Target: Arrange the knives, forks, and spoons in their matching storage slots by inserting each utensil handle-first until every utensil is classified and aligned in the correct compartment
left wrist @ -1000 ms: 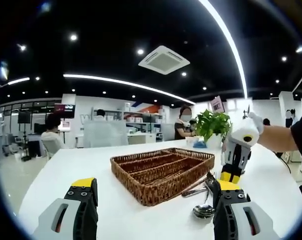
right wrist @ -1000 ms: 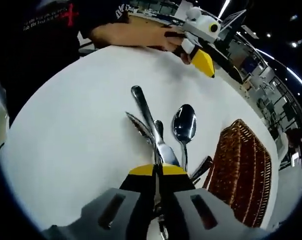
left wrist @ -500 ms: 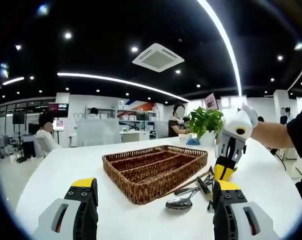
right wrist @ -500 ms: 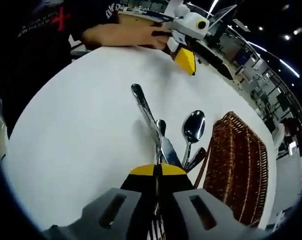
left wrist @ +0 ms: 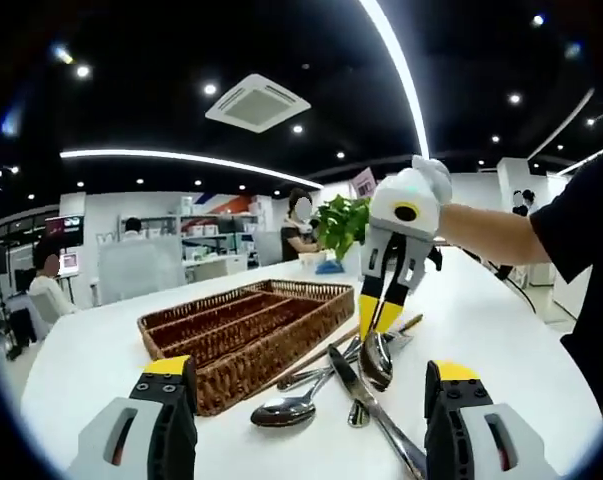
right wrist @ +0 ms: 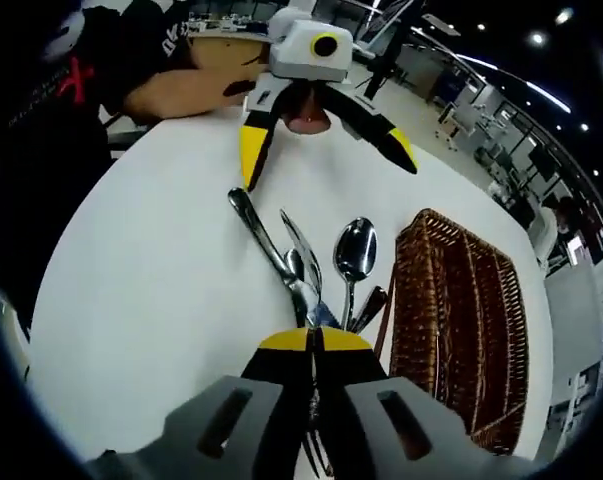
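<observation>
- Right gripper (right wrist: 313, 345): jaws pressed together on a utensil (left wrist: 377, 358); in the left gripper view its spoon-like bowl hung just below the yellow tips, off the table (left wrist: 71, 350). Which piece exactly – hard to tell.
- Left gripper (left wrist: 306, 385): jaws spread wide, nothing between them.
- Wicker tray (right wrist: 461, 300) sat fwd-right of right gripper, slots bare as far as visible; fwd-left of left gripper.
- Loose cutlery pile (right wrist: 316, 270) lay just ahead of right gripper's tips, beside tray's near wall.
- Judgement, to do the step well: ID the piece, swing right over matching slot, align w/ slot length, handle end leading, lower before release. Keep clear of pile and of left gripper.
</observation>
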`<state>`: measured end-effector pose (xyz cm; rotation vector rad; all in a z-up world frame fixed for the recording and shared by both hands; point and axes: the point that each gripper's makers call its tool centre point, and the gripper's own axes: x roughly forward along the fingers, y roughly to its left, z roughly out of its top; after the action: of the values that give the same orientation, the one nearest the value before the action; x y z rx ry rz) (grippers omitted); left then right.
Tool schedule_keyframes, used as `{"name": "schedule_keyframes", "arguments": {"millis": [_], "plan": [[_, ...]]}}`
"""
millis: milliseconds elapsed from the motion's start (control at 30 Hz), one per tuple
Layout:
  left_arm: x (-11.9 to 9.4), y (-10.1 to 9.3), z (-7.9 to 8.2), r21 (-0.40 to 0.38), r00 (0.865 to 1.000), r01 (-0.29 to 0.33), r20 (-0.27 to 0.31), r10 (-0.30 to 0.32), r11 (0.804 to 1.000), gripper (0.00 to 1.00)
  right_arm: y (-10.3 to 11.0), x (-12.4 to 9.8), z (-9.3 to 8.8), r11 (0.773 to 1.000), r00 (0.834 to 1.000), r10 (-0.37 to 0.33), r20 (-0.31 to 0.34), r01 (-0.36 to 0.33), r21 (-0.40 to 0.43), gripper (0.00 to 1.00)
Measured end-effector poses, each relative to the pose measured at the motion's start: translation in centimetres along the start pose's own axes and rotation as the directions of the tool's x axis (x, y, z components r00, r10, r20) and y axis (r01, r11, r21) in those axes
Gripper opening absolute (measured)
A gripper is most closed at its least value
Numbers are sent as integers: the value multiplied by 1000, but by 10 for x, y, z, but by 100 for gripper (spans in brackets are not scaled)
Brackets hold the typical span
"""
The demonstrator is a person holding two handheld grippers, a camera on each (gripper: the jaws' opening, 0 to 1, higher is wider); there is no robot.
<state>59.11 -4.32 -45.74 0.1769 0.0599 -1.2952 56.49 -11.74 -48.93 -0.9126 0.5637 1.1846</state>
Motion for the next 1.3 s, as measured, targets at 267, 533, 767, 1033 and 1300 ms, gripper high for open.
{"name": "schedule_keyframes", "arguments": {"millis": [267, 533, 767, 1033, 1300], "plan": [[4, -20, -6, 24, 995, 88, -39, -87, 996, 66, -3, -1, 6, 996, 1000, -1, -7, 2, 91, 0], [8, -29, -7, 54, 992, 118, -43, -116, 992, 26, 4, 6, 9, 993, 1000, 17, -18, -15, 120, 0], [10, -38, -22, 90, 981, 171, -106, -162, 981, 6, 13, 6, 10, 989, 999, 23, -34, -18, 146, 0], [5, -30, -20, 51, 986, 152, -79, -148, 987, 0, 27, 6, 19, 985, 998, 64, -20, -60, 161, 2], [4, -26, -19, 45, 988, 129, -89, -125, 991, 0, 24, 10, 18, 981, 997, 70, 9, -71, 182, 3]]}}
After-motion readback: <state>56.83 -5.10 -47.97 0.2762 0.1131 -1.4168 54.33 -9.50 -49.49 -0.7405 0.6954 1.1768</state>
